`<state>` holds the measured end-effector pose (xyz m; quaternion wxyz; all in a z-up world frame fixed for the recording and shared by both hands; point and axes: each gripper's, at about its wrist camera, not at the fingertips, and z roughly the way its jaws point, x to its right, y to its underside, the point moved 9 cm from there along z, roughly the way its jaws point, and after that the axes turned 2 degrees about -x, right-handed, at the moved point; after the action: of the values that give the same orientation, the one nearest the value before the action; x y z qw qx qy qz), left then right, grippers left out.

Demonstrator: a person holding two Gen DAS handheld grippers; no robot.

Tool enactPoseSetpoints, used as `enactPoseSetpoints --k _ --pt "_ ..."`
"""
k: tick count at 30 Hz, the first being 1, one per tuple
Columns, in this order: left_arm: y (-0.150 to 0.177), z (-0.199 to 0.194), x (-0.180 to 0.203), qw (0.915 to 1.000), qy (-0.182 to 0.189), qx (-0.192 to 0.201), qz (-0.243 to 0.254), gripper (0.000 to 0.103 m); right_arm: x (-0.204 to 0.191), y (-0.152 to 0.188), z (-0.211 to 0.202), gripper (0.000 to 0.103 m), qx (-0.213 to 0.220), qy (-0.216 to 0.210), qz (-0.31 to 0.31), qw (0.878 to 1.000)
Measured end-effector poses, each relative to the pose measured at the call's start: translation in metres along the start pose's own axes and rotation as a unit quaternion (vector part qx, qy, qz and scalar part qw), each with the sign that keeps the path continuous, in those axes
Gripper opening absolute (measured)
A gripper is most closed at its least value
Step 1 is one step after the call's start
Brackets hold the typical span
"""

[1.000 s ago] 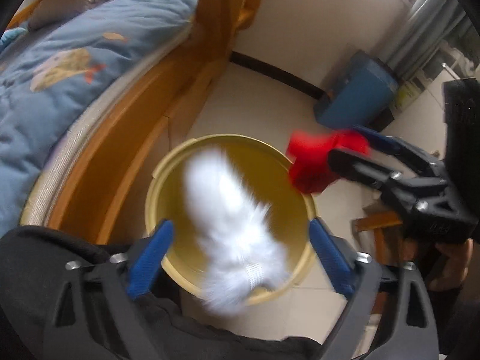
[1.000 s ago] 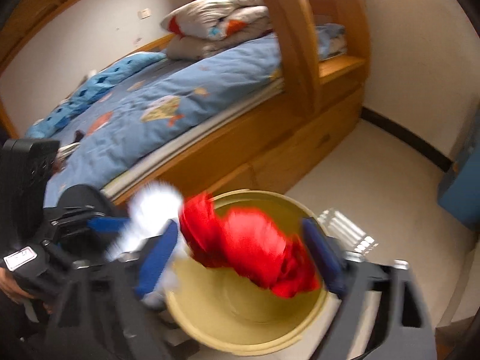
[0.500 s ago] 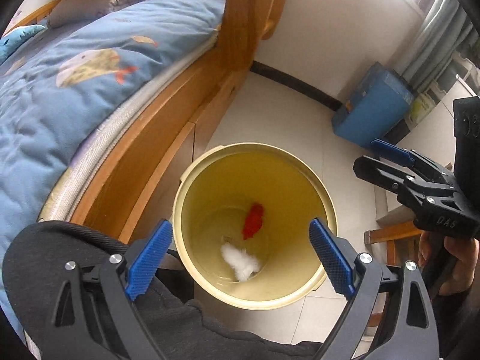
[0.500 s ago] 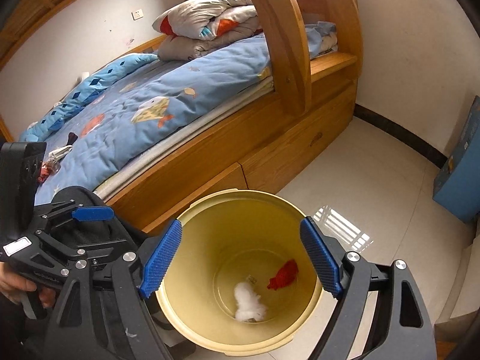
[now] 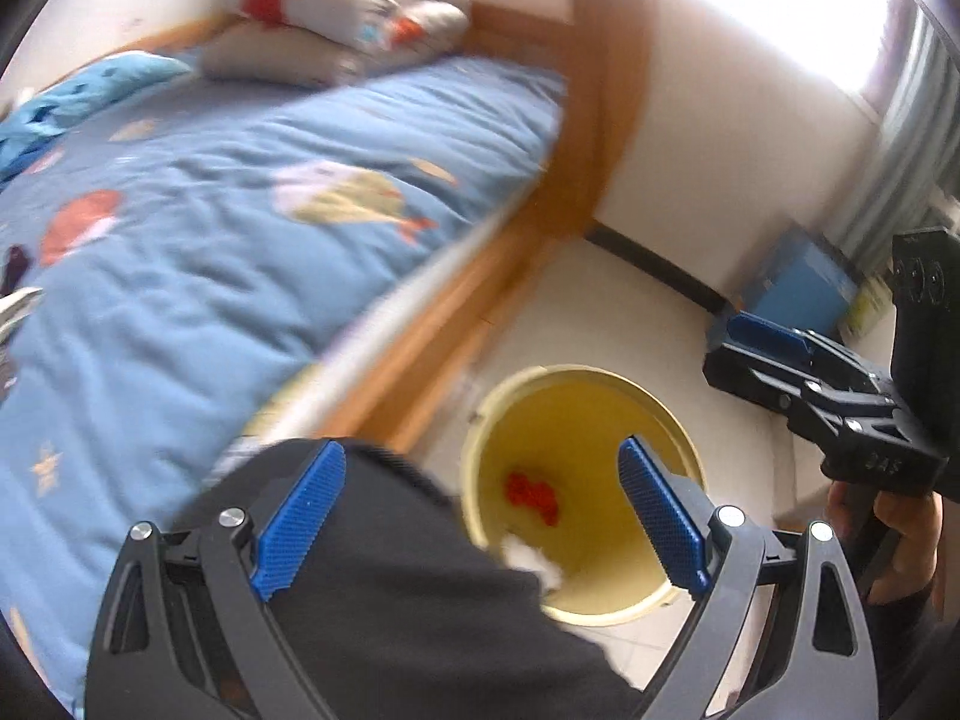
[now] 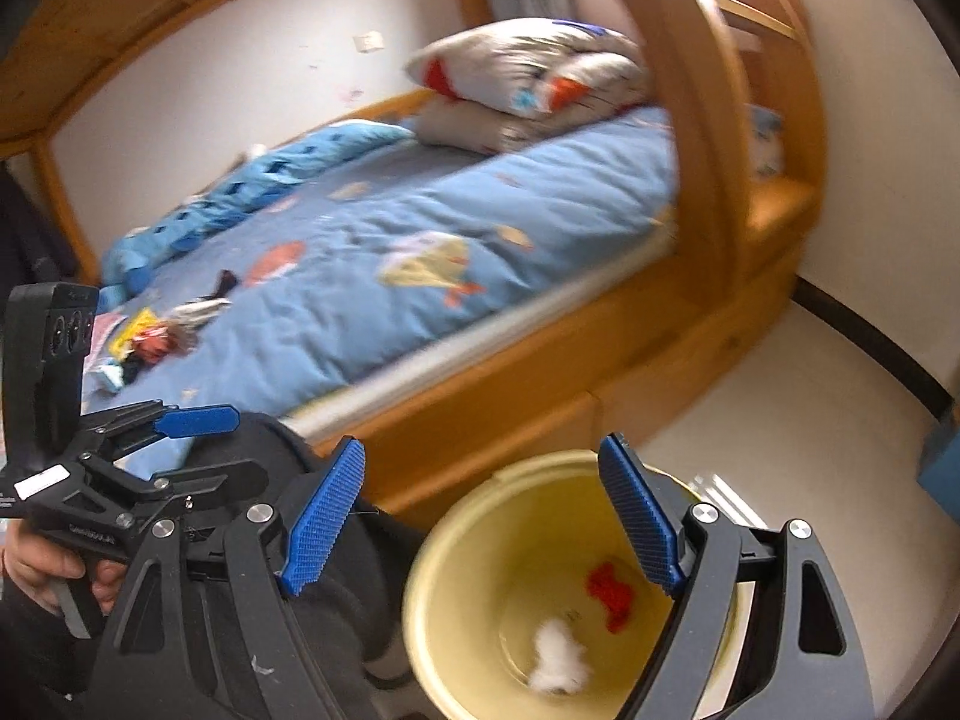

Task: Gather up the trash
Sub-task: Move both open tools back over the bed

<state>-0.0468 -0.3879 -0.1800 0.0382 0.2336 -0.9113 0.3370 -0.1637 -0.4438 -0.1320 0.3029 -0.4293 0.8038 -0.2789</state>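
Observation:
A yellow bucket stands on the floor beside the bed. Inside it lie a red scrap and a white crumpled tissue. My left gripper is open and empty, above the bucket's left rim; it also shows in the right wrist view. My right gripper is open and empty over the bucket; it also shows in the left wrist view. More trash lies in a small pile on the blue quilt at the left.
The wooden bed frame with the blue quilt fills the left. Pillows sit at the head. A wooden post rises by the bed. A blue box stands by the wall. My dark-clothed knee is below.
Both views have swung left and up toward the bed. The bucket now sits lower right in each view. The red scrap and white tissue stay in the bucket; both grippers stay open.

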Motion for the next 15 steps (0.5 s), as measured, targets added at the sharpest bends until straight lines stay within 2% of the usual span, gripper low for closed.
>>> enactPoseSetpoints --k 4,7,9,12,15 --pt "-0.002 -0.036 -0.046 0.9974 -0.045 0.04 -0.038 0.092 -0.053 -0.015 0.018 0.083 0.006 -0.048 -0.041 0.998" --pt "0.001 -0.064 -0.082 0.9921 -0.085 0.065 -0.066 0.097 -0.094 -0.025 0.031 0.089 0.012 -0.079 -0.069 0.994" --pt "0.003 -0.086 -0.108 0.9857 -0.117 0.084 -0.088 0.098 -0.122 -0.032 0.037 0.091 0.022 -0.098 -0.086 0.991" --pt "0.006 -0.113 -0.134 0.9778 -0.145 0.105 -0.108 0.099 -0.162 -0.042 0.046 0.094 0.03 -0.127 -0.109 0.985" --pt "0.013 -0.147 -0.169 0.9635 -0.189 0.132 -0.136 0.099 -0.198 -0.051 0.054 0.095 0.039 -0.149 -0.127 0.98"
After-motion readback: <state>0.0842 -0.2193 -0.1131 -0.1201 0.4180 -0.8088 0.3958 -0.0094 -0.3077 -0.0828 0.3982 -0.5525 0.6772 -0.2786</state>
